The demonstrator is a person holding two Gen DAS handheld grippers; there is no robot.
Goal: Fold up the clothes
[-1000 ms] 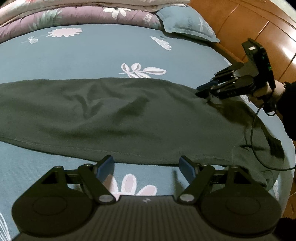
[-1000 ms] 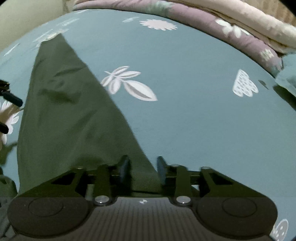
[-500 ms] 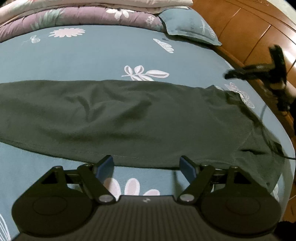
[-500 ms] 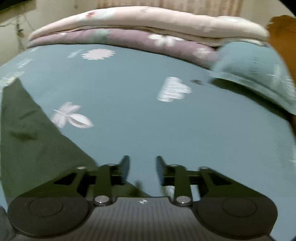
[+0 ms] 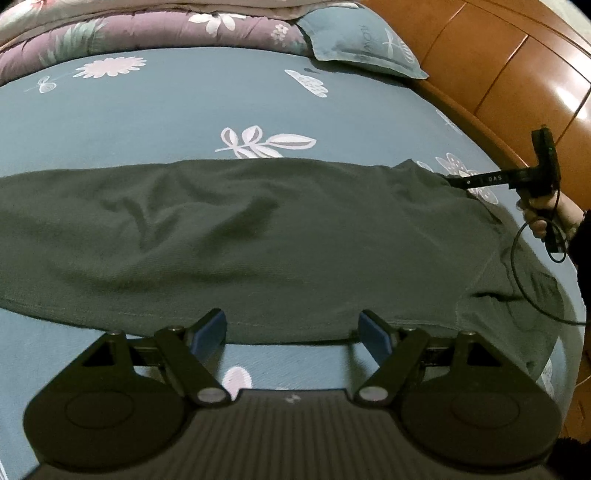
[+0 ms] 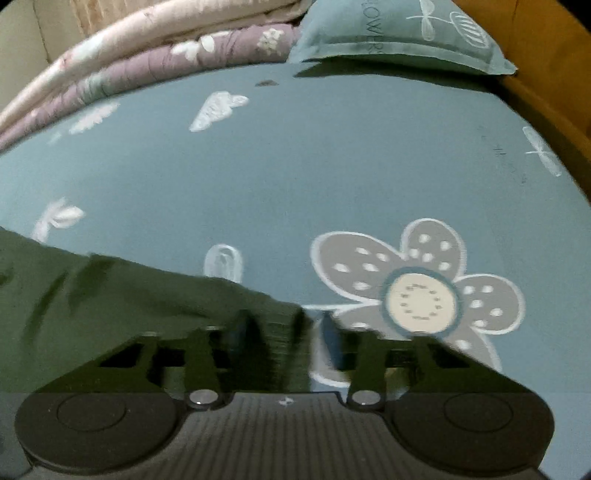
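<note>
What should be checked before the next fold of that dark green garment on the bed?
1. Dark green garment spread along the bed sheet: ok, a few wrinkles.
2. Left gripper open, near hem between its jaws: ok.
3. Right gripper over the far corner, jaws closing with cloth between them: ok.
4. Firm grip on that corner: cannot tell, blurred.
5. Cable trailing across the cloth: not ok.

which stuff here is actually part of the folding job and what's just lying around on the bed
Part of the job:
dark green garment
left gripper, open at its near hem
right gripper, jaws closing over its corner

Just lying about:
teal pillow
folded quilts
floral bedsheet
wooden headboard
</note>
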